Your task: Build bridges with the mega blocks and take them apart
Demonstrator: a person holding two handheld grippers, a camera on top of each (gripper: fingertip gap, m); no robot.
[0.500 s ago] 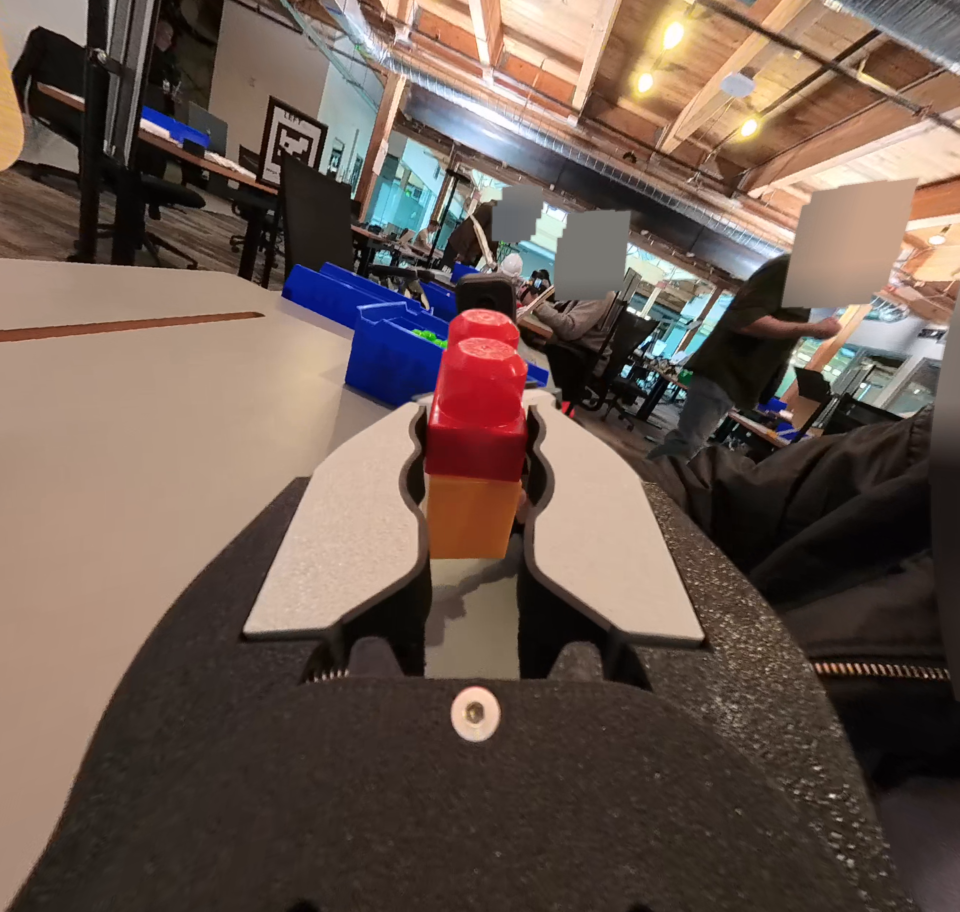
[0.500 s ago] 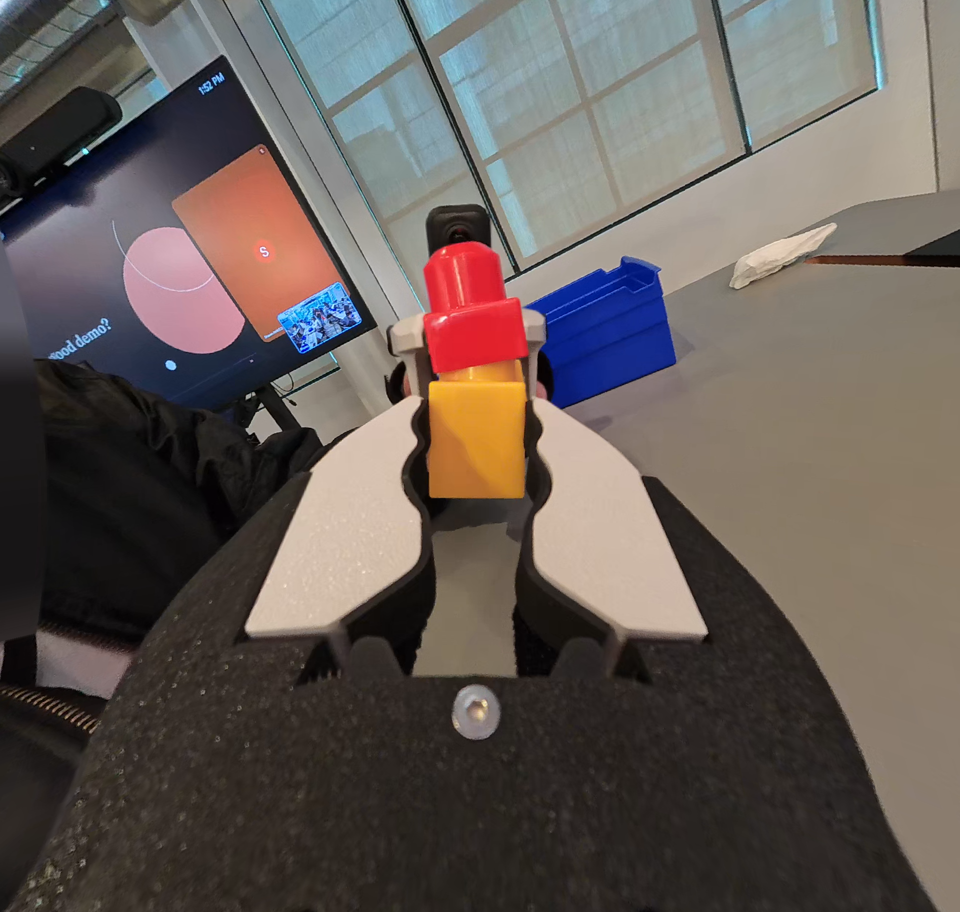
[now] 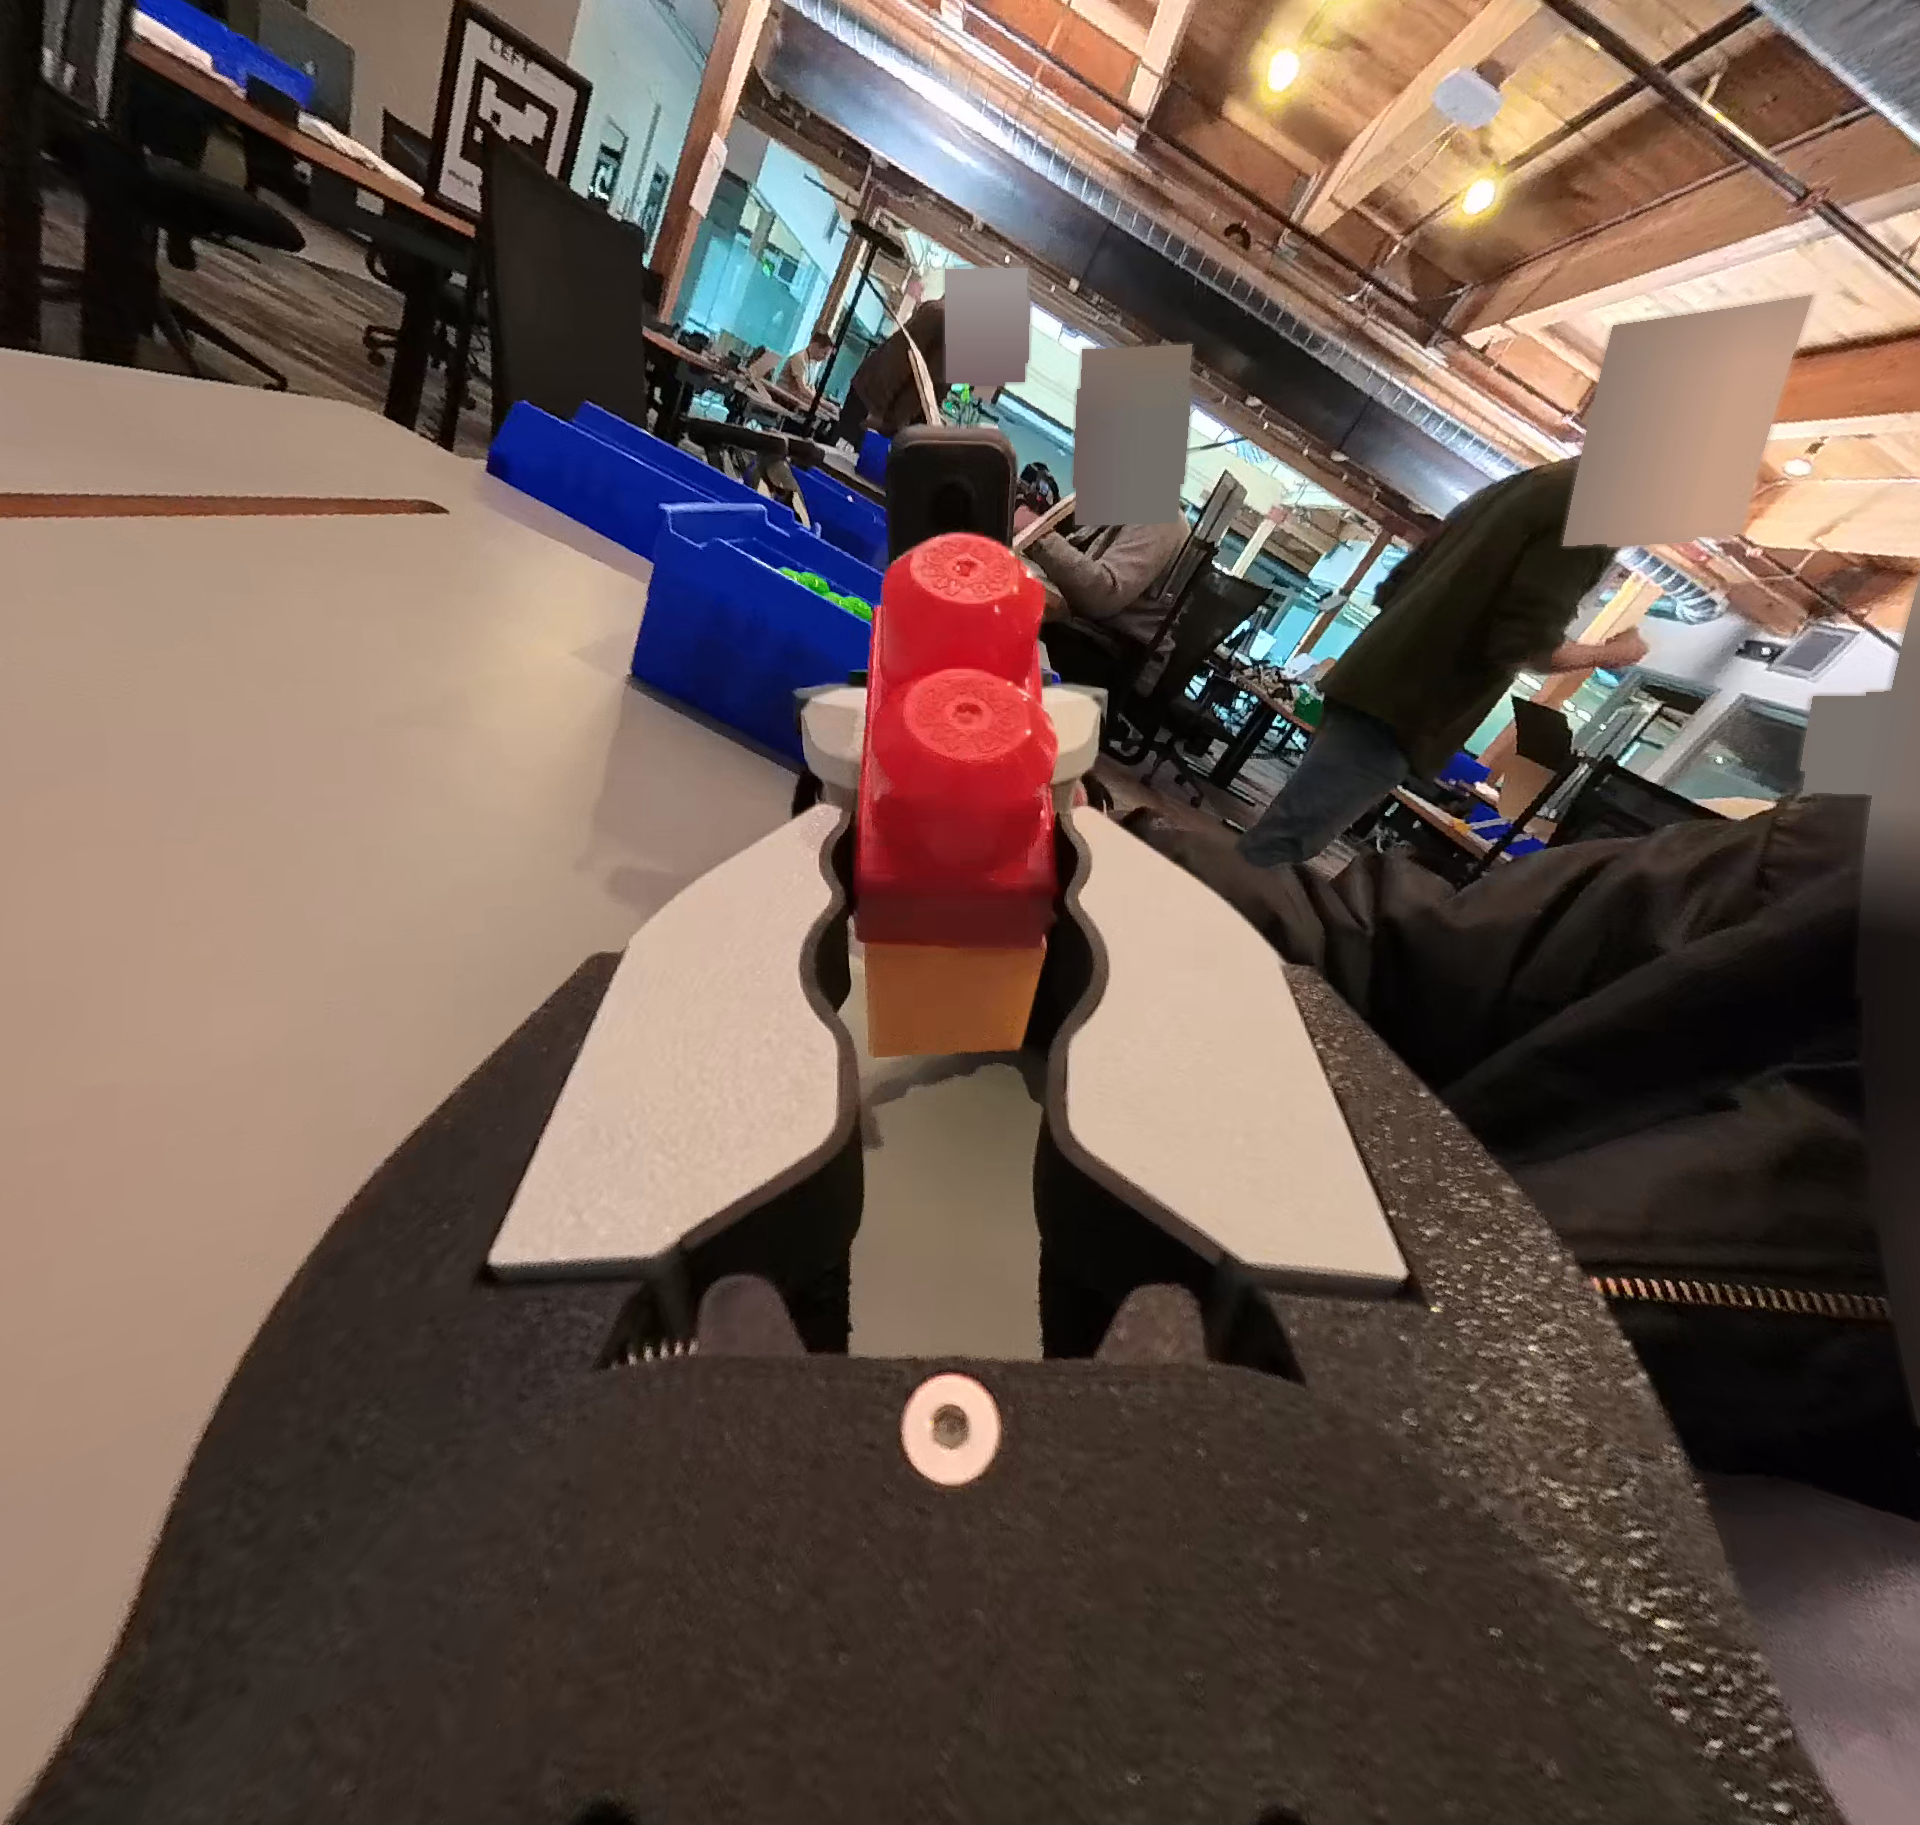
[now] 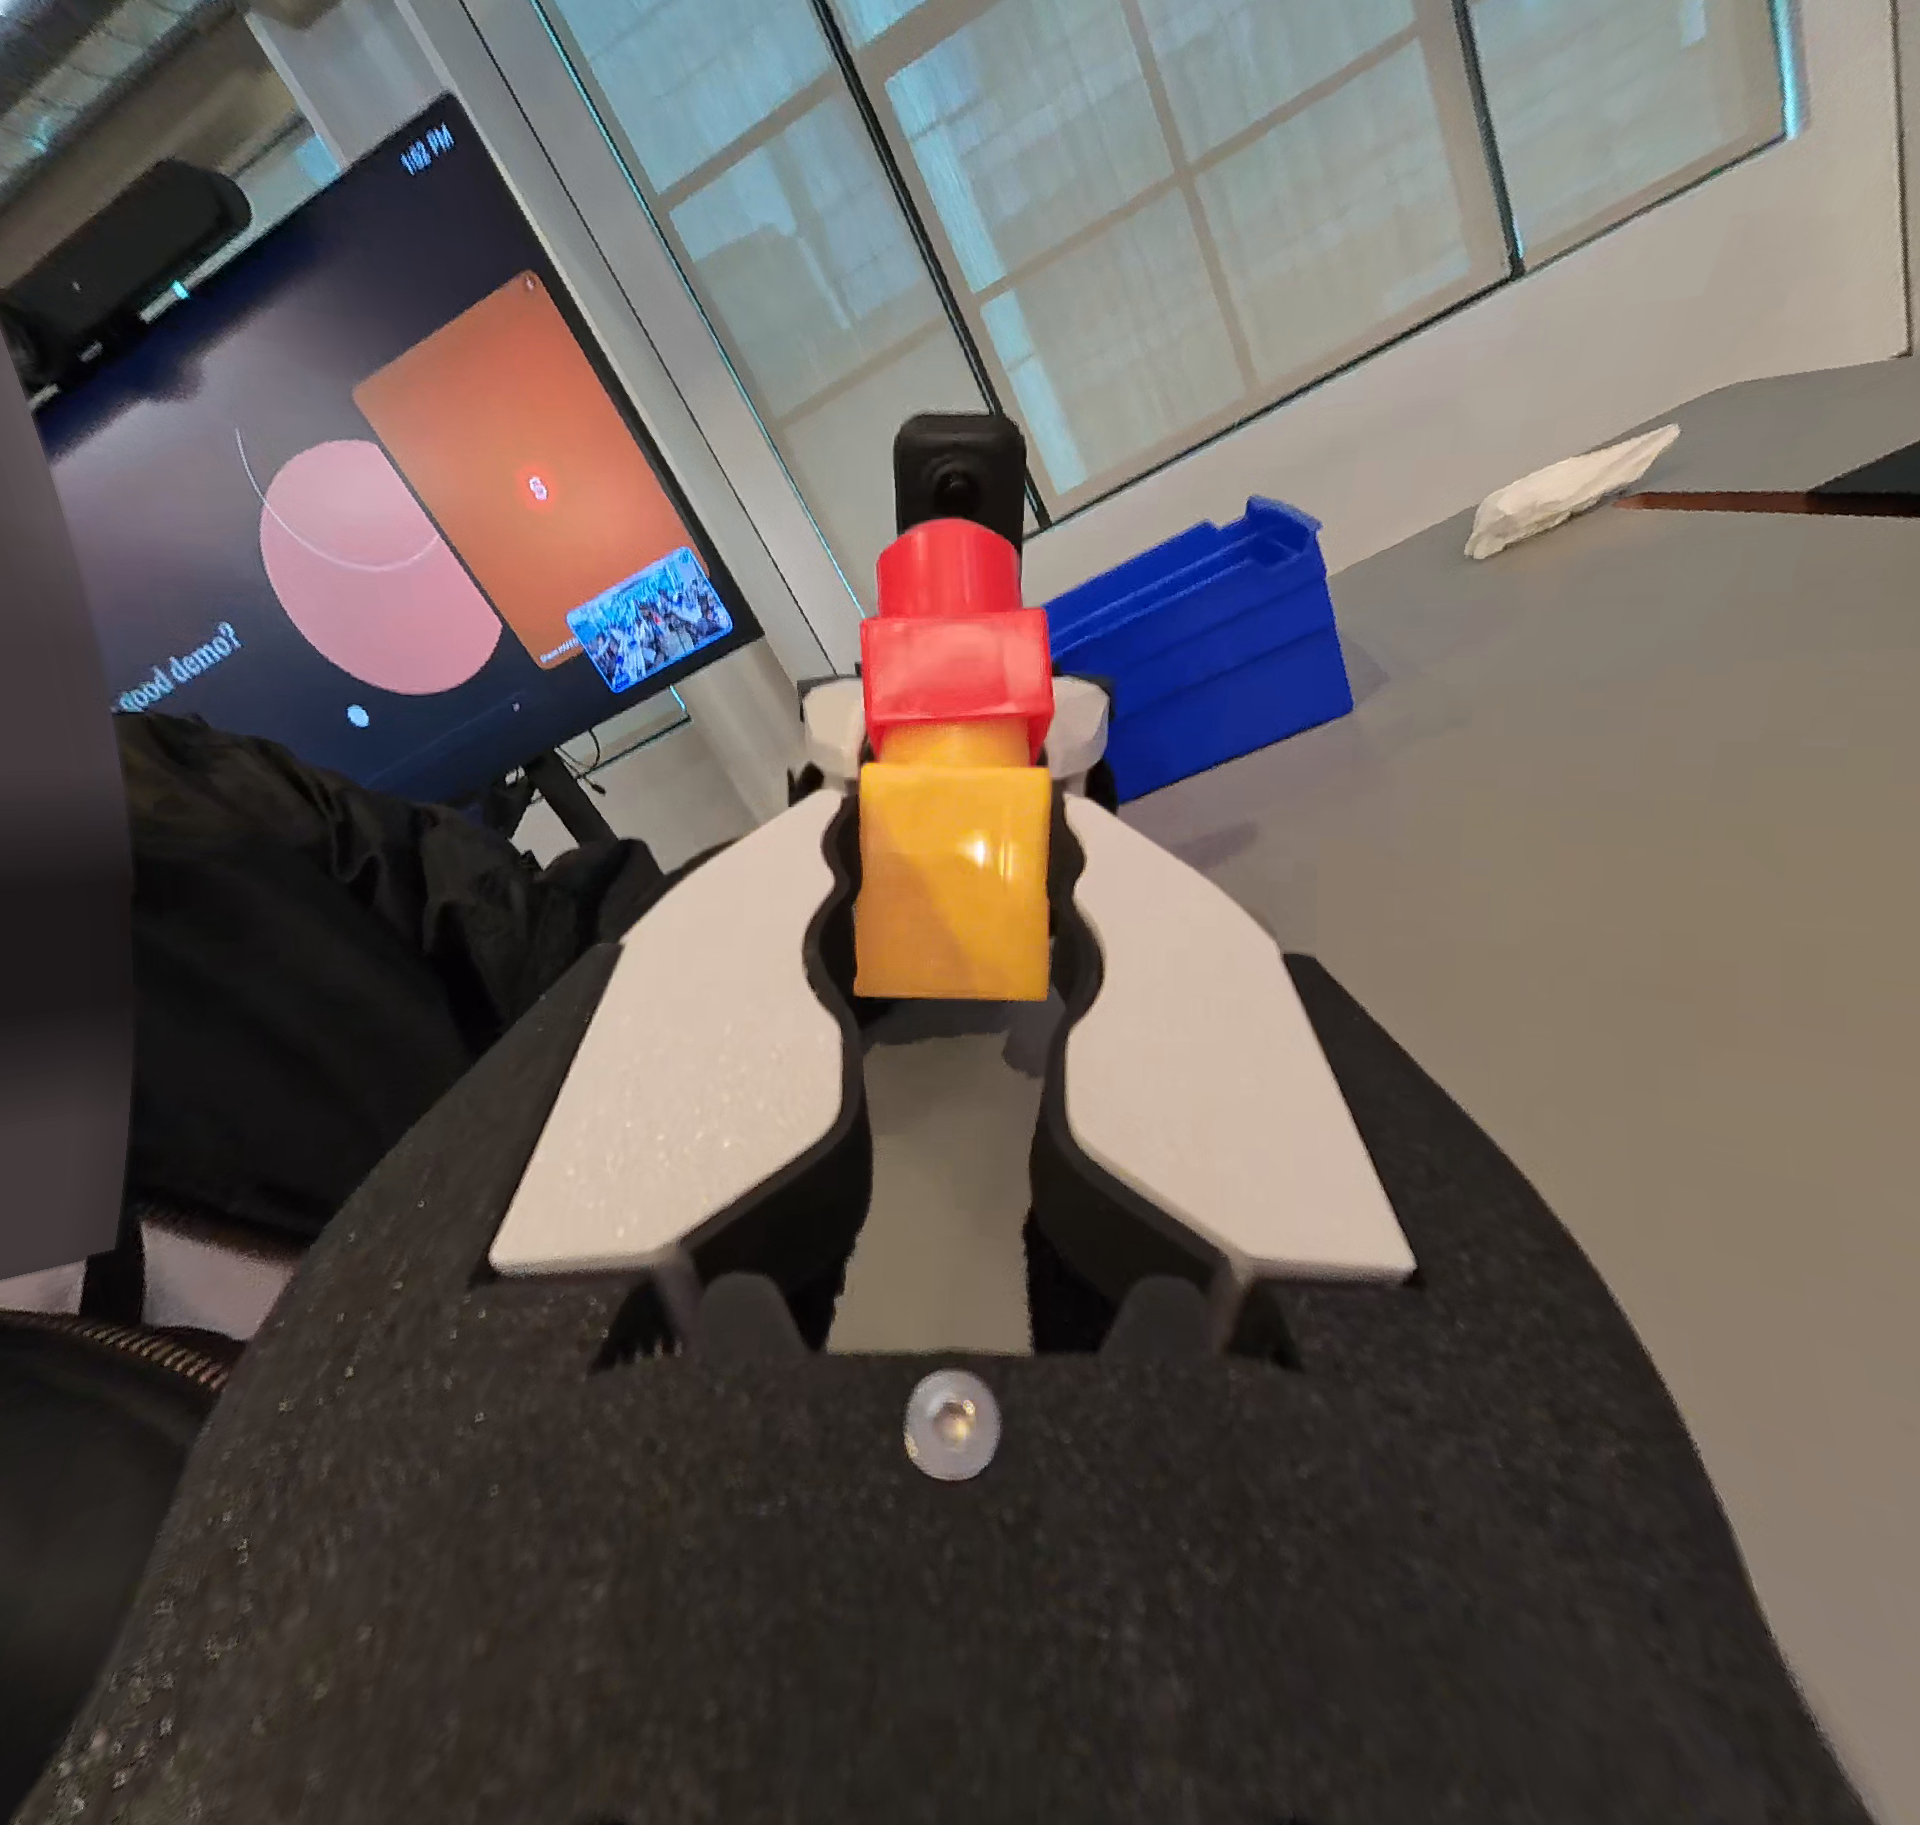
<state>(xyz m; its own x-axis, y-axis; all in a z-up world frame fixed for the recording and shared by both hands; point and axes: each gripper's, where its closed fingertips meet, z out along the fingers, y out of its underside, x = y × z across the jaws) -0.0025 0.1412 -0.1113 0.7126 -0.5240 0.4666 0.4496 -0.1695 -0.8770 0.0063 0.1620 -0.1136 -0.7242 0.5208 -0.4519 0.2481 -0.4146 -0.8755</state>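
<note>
Now: left gripper [image 3: 951, 871] clamps red block [image 3: 956, 767], right gripper [image 4: 951, 892] clamps yellow block [image 4: 951, 892]; take-apart step, next pull 'em apart.

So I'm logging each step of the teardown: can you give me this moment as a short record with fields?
left tool: shut on red block
right tool: shut on orange block
joint: red block tilted, orange stud exposed in the right wrist view; only partly seated
support: cannot tell whether the orange block touches the grey table
nearby: blue bin on the table beyond the blocks
</note>
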